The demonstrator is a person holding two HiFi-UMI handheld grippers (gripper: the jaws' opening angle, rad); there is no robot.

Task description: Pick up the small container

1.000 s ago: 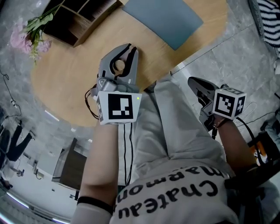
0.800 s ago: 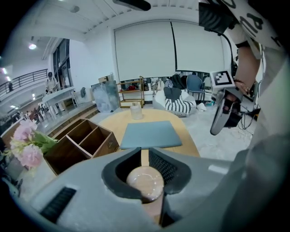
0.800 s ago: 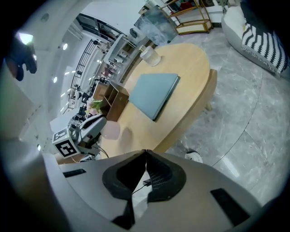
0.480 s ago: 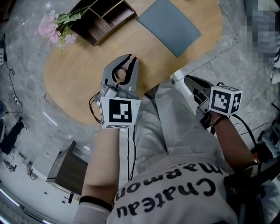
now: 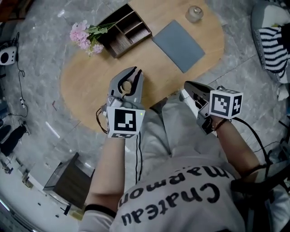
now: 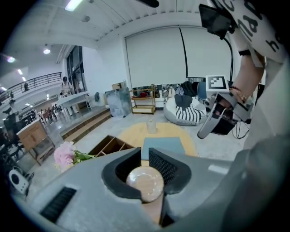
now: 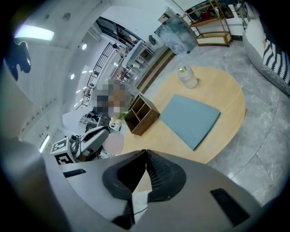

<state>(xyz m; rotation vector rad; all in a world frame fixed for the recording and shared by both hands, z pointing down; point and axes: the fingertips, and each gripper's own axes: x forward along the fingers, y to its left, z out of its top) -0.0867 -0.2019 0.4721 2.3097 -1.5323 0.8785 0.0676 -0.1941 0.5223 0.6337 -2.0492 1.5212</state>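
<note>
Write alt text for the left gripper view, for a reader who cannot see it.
The left tool grips a small container with a round pale top between its jaws. Beyond lies an oval wooden table bearing a grey-blue mat, a glass jar and a wooden organizer with pink flowers beside it. The right tool hangs at the right.

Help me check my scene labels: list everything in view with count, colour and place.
table: one, light wood, on grey floor
mat: one, grey-blue, on table
compartment box: one, dark brown, table's far edge
flowers: one bunch, pink, beside box
glass jar: one, clear, table's far end
striped cushion: one, black-white, on floor
small container: one, beige, between left jaws
left hand-held gripper: one, grey, shut on small container
right hand-held gripper: one, grey, shut, empty
</note>
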